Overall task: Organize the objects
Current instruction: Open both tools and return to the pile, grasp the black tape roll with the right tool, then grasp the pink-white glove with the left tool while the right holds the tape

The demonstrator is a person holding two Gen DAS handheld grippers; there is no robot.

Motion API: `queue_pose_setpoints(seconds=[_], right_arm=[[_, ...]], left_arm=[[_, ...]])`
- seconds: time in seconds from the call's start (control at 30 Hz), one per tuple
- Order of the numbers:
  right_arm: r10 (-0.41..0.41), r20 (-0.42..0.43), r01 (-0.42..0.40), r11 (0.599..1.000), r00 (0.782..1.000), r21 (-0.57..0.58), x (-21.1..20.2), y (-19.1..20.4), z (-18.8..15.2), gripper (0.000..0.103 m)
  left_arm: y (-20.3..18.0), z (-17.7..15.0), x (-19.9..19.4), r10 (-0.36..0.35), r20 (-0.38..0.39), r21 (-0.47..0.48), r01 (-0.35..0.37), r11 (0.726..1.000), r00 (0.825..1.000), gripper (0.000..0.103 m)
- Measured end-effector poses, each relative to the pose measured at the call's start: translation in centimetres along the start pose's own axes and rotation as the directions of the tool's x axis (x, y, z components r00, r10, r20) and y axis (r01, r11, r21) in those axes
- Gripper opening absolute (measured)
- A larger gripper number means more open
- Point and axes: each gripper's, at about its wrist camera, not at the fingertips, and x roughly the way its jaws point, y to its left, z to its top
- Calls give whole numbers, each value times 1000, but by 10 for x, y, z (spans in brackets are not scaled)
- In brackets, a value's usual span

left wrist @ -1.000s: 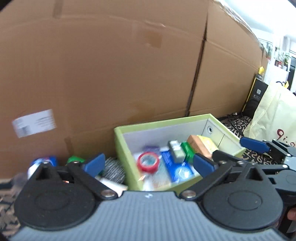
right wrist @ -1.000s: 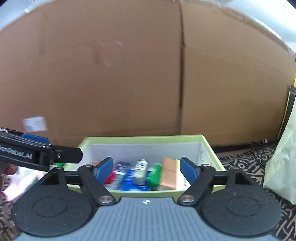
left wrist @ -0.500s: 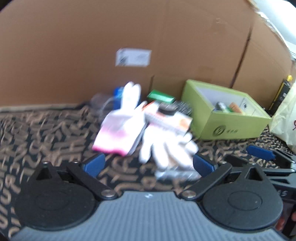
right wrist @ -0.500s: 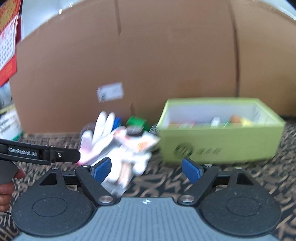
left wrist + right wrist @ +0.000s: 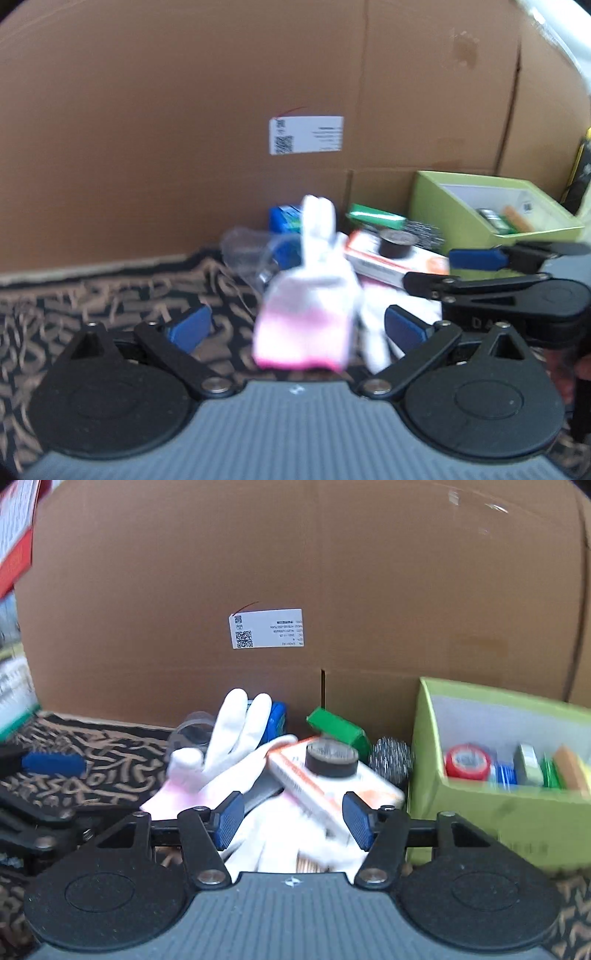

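A pile lies on the patterned cloth by the cardboard wall: a white glove with a pink cuff, an orange-white carton with a black tape roll on it, a green box, a blue item and a steel scourer. My left gripper is open, just before the glove's cuff. My right gripper is open over the pile, near the carton. It also shows in the left wrist view.
A lime-green box at the right holds red tape and several small packs. A tall cardboard wall closes the back. A clear plastic piece lies left of the pile.
Both grippers have pulled back from over the green box and swung left to the pile, then closed in on the glove and carton. Both stay open.
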Motion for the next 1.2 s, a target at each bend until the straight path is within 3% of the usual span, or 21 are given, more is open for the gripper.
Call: queue_pose_setpoints(seconds=[0.13,0.27,0.3,0.4,0.43,0.5,0.67,0.9,1.0,1.07,1.1,1.13,1.2], right_arm=[[-75,0,75,996,997,-50,27,6,15,63],[-125,-39,122,991,991,-54,57,1,22,61],[-124,-51,122,991,991,-49,63,-1,23,61],[-108,-60,108,994,992,-16,72,-7,24,61],[-101,-64,101,995,993,-5,73,-9,25,59],[-70,-73,71,997,995,13,71,-12,25,50],[-39,-66,36,998,997,-44,50,-2,15,50],[15,-22,-16,998,1000,-53,-16,5,-16,50],[51,-37,-53,998,998,-34,-41,4,-35,50],[50,-51,-52,998,997,-27,-50,6,-50,50],[45,-57,-46,999,997,-23,-54,5,-55,50],[42,-60,-43,999,997,-15,-56,5,-61,50],[38,-66,-37,999,997,9,-63,5,-70,50]], left_arm=[[2,10,31,-32,-31,23,32,999,999,79],[1,11,49,-33,-33,32,34,999,999,74],[2,11,53,-36,-37,29,37,999,999,68],[4,11,64,-53,-83,17,54,998,995,39],[5,9,67,-63,-102,11,64,998,993,23],[7,4,67,-89,-126,-8,88,996,988,8],[3,-9,41,-110,-107,-3,110,994,988,6],[-2,-36,-11,-185,-104,-3,186,983,977,6],[-7,-44,-19,-168,-110,15,171,985,980,8],[-5,-39,-13,-130,-97,4,131,991,987,29],[-3,-36,-9,-115,-83,-4,115,993,990,55],[1,-33,-3,-95,-65,-5,95,995,993,72],[7,-25,16,-28,-57,-17,27,999,998,72]])
